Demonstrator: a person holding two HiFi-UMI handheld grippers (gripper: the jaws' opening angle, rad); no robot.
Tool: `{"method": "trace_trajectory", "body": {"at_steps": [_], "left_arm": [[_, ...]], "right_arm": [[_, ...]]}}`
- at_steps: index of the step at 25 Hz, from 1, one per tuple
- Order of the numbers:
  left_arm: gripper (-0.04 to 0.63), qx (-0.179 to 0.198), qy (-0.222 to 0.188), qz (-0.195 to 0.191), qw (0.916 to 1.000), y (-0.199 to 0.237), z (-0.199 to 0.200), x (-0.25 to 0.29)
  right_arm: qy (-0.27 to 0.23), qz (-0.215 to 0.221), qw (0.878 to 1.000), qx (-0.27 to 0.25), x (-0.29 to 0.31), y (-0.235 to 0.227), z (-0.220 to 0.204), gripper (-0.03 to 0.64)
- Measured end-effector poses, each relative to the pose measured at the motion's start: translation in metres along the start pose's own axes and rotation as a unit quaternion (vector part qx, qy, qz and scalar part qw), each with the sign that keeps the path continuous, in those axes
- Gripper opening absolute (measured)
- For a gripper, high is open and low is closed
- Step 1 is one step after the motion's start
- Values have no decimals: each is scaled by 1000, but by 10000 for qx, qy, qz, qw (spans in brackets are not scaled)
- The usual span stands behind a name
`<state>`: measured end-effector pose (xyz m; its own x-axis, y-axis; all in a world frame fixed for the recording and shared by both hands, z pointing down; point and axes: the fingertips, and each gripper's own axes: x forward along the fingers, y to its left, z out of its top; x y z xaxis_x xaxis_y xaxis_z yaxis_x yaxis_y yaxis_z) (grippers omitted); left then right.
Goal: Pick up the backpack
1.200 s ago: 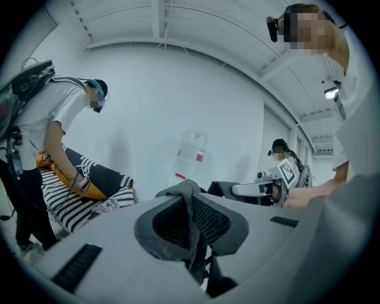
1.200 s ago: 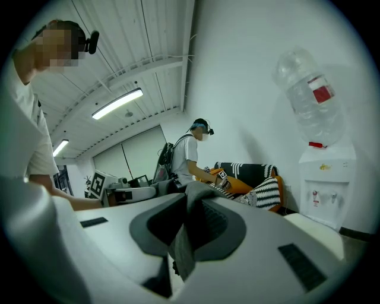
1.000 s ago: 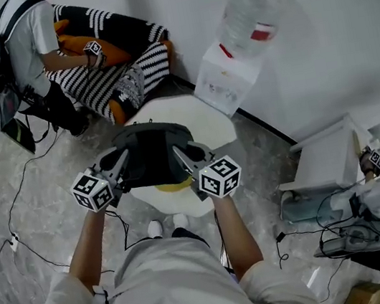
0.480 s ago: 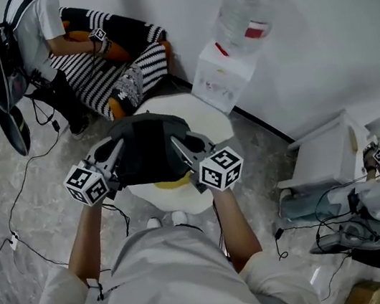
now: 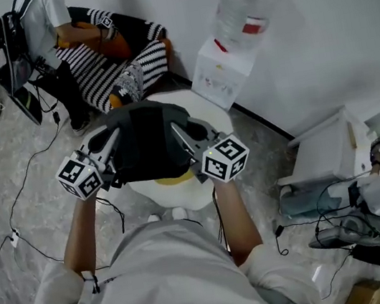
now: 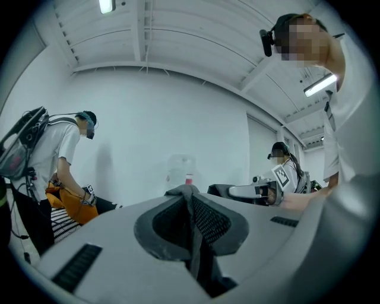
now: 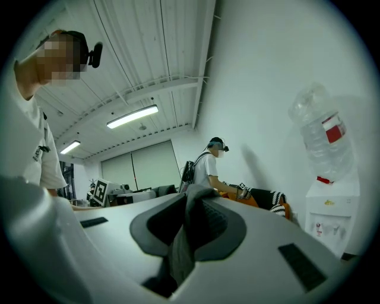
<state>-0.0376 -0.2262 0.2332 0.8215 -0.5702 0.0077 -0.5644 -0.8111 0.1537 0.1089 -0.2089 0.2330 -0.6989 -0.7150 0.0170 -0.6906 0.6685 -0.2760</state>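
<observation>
At the upper left of the head view a second person point(image 5: 41, 12) bent over a striped sofa point(image 5: 98, 65), well apart from the work.

Left of centre, the left claw point(image 5: 107, 149) was narrowed onto a fold of dark fabric. Its own view showed the pads pinching that fold upright between them. The fabric belonged to the backpack point(image 5: 146, 144), which hung between the two claws at the frame's centre, over a round white worktop point(image 5: 201, 113). The wearer gripped it from both sides, probably so the soft pack would stay level and not swing or sag from one corner.

A yellow thing point(image 5: 173, 181) showed under the pack's lower edge; what it was could not be told. The pack's top looked closed, so nothing of its contents could be seen.

Right of centre, the right claw point(image 5: 186, 139) was likewise nearly closed on a strip of the same dark fabric, clamped between its pads in its own view. With both holds firm, the pickup looked largely done.

Further right, against the wall, stood a water dispenser point(image 5: 219, 75) with a clear bottle point(image 5: 241, 9) upended in it; how full it was could not be read. A white chair point(image 5: 325, 153) stood at the right.
</observation>
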Motion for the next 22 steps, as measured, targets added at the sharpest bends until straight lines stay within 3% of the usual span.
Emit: {"method": "trace_trajectory", "body": {"at_steps": [7,22], "left_arm": [[35,168,-131,-48,9998,0,22,0],[35,83,-54,-27,9999,5,12,9]], "right_arm": [[-169,42,9997,-184,0,8,22,44],[-137,-8,9999,-83,4,-7,17,43]]}}
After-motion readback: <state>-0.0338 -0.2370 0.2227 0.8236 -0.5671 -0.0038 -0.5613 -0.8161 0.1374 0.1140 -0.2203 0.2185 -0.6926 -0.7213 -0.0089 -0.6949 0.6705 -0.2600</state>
